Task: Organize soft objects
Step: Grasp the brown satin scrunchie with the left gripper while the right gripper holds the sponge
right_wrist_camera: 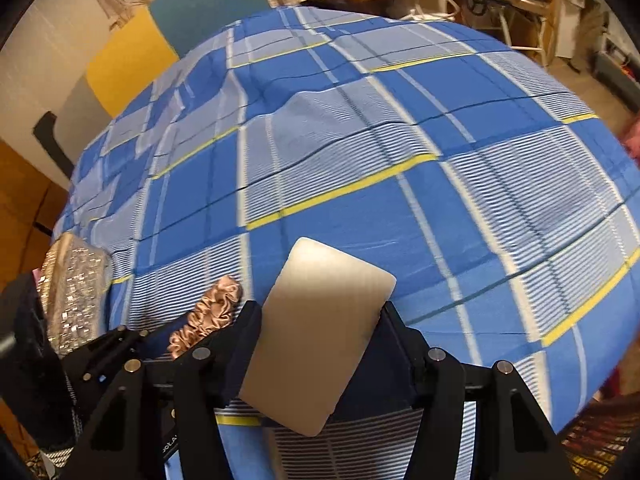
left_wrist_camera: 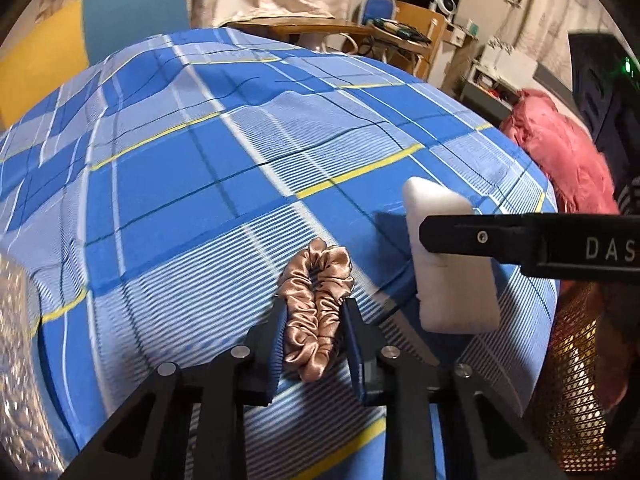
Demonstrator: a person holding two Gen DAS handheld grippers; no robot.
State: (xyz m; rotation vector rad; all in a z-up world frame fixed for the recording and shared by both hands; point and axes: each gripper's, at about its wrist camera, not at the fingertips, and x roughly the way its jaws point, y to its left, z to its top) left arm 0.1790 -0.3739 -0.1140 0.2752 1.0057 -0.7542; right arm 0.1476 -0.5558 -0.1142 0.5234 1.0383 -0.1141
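My left gripper (left_wrist_camera: 314,320) is shut on a tan satin scrunchie (left_wrist_camera: 318,308), held just over the blue plaid cloth (left_wrist_camera: 200,184). The scrunchie also shows in the right wrist view (right_wrist_camera: 208,314), low on the left. My right gripper (right_wrist_camera: 318,312) is shut on a white foam block (right_wrist_camera: 316,332), held above the cloth. In the left wrist view the block (left_wrist_camera: 452,264) hangs to the right of the scrunchie, with the right gripper's black finger (left_wrist_camera: 480,236) across it.
A pink fluffy cushion (left_wrist_camera: 560,152) lies at the cloth's right edge. A mesh basket (left_wrist_camera: 576,392) stands at the lower right. A sequinned silver item (right_wrist_camera: 76,292) lies at the cloth's left edge. A desk and chairs stand behind the table.
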